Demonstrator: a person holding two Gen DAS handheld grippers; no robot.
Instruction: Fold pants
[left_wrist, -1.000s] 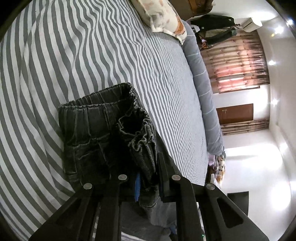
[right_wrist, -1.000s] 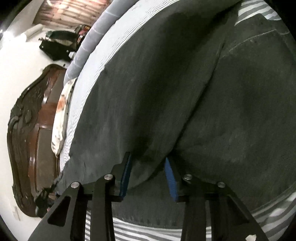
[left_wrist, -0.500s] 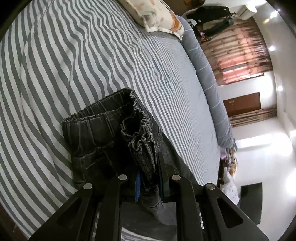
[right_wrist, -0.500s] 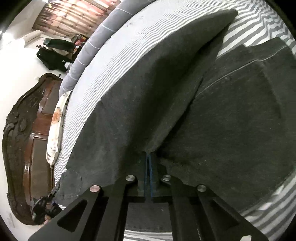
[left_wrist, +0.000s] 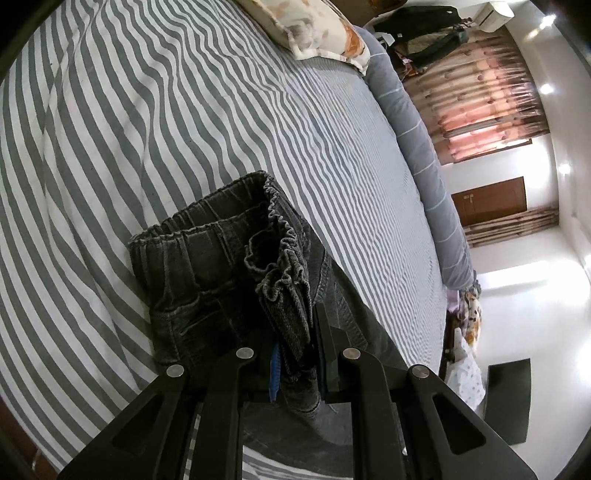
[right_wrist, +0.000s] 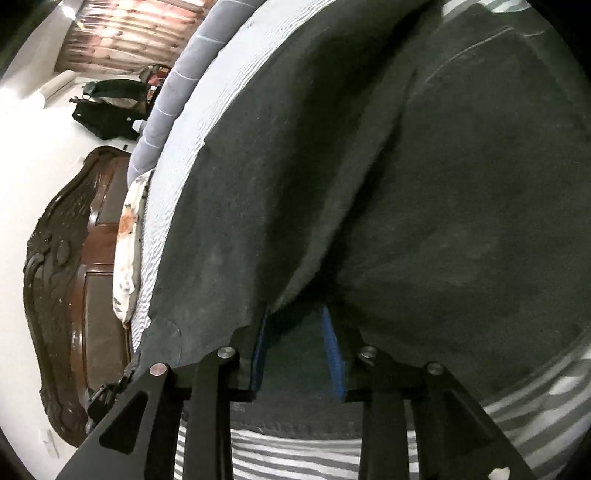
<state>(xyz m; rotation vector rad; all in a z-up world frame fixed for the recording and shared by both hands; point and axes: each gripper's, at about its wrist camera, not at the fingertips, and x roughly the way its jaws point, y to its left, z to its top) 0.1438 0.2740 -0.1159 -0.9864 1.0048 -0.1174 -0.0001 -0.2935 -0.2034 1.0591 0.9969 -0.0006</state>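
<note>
Dark grey jeans (left_wrist: 207, 266) lie on the striped bedsheet (left_wrist: 147, 110). In the left wrist view their elastic waistband is bunched and lifted, and my left gripper (left_wrist: 297, 350) is shut on that bunched edge. The right wrist view is filled by the jeans' legs (right_wrist: 461, 221), with one layer folded over another along a diagonal edge. My right gripper (right_wrist: 297, 343) sits low over that fold near the hem. Its jaws are opening, and the blue pads (right_wrist: 332, 354) stand apart on either side of the cloth without pressing it.
A patterned pillow (left_wrist: 310, 33) and a long grey bolster (left_wrist: 417, 140) lie at the far side of the bed. A dark carved wooden headboard (right_wrist: 62, 295) stands at the left of the right wrist view. Striped sheet (right_wrist: 295, 454) shows below the hem.
The right jaws were apart, pinched shut on the fold half a second ago, and are now apart again, closer to the cloth. The left gripper keeps its hold on the waistband with a slight roll.
</note>
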